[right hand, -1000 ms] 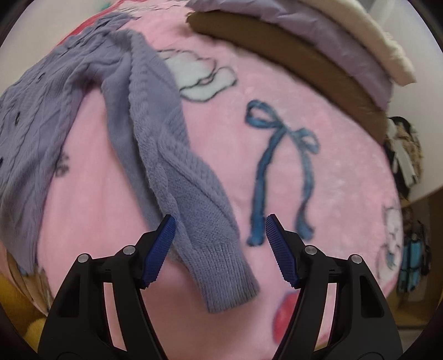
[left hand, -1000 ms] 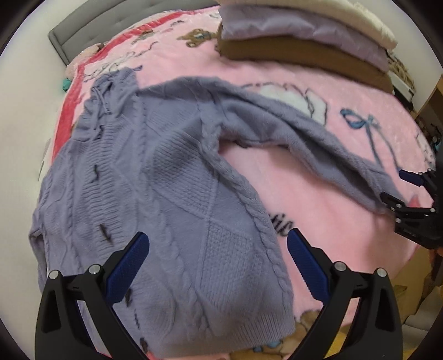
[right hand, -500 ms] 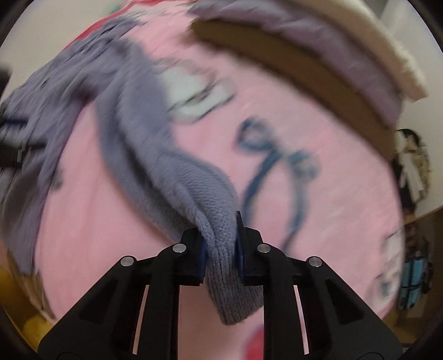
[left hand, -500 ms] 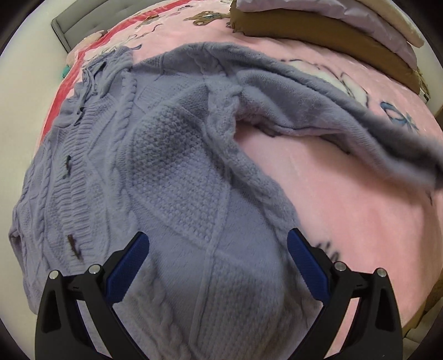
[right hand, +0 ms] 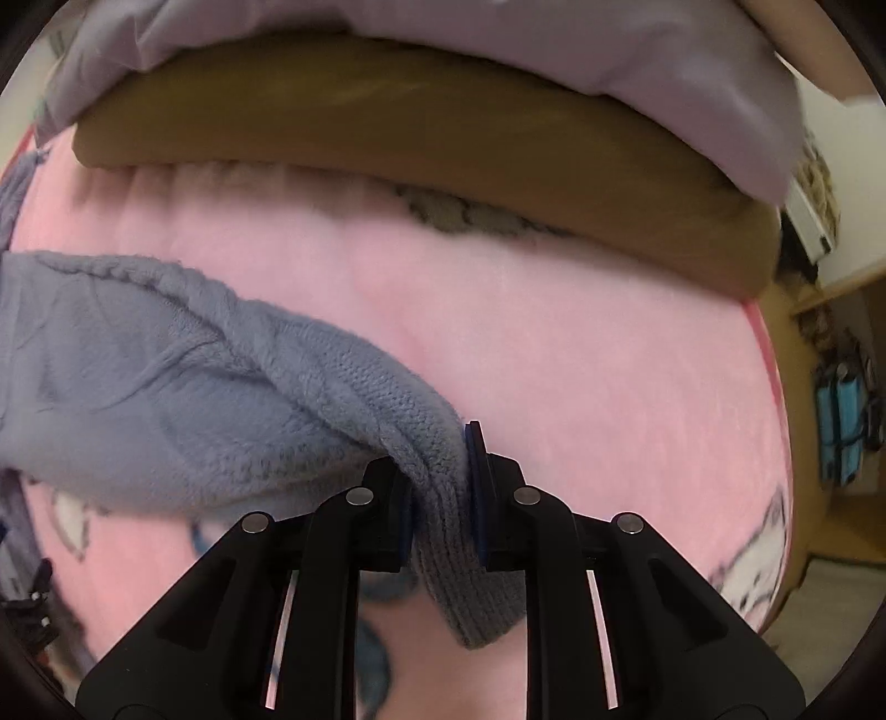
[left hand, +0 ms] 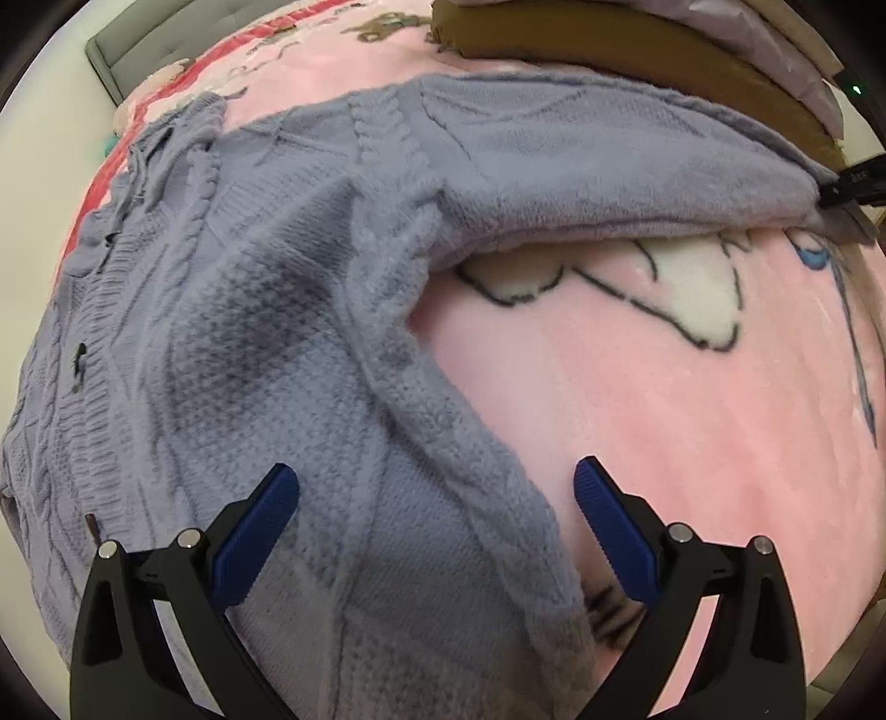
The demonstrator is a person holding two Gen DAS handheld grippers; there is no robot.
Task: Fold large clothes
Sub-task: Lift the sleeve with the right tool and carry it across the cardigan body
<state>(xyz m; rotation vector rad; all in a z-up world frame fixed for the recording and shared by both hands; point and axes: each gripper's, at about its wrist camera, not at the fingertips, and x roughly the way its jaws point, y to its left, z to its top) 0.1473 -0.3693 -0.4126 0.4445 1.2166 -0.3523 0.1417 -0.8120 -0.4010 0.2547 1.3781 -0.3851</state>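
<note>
Pink plush bedding with cartoon prints covers the bed [left hand: 637, 387], and a grey padded headboard [left hand: 133, 50] shows at the far left corner against a pale wall. On the left part of the blanket lies the lavender cable-knit sweater [left hand: 249, 332], spread flat with its body running from the far edge down to the near one; small dark marks dot its left side.

Over the sweater's lower body hangs the left gripper [left hand: 437, 515], pointing steeply down. Its blue pads [left hand: 257, 534] stand wide apart with nothing pinched; knit fabric and the garment's right edge lie beneath the gap, the right pad over bare pink blanket.

From the shoulder, the sleeve [left hand: 609, 149] stretches rightward, lifted off the blanket so that a shadowed gap opens beneath it above a white cartoon shape. At its far right end the sleeve meets the right gripper [left hand: 853, 185], dark at the frame's edge.

The right wrist view shows that right gripper [right hand: 440, 498] clamped on the ribbed cuff [right hand: 459, 581], both pads pressing the knit while the jaws are easing open slightly; the cuff's end hangs below the fingers.

Behind, along the bed's far side, sits a stack of folded bedding: a tan layer [right hand: 387, 127] under a pale lilac one [right hand: 498, 50]. Further right, a wooden shelf [right hand: 830, 288] holds blurred items.
</note>
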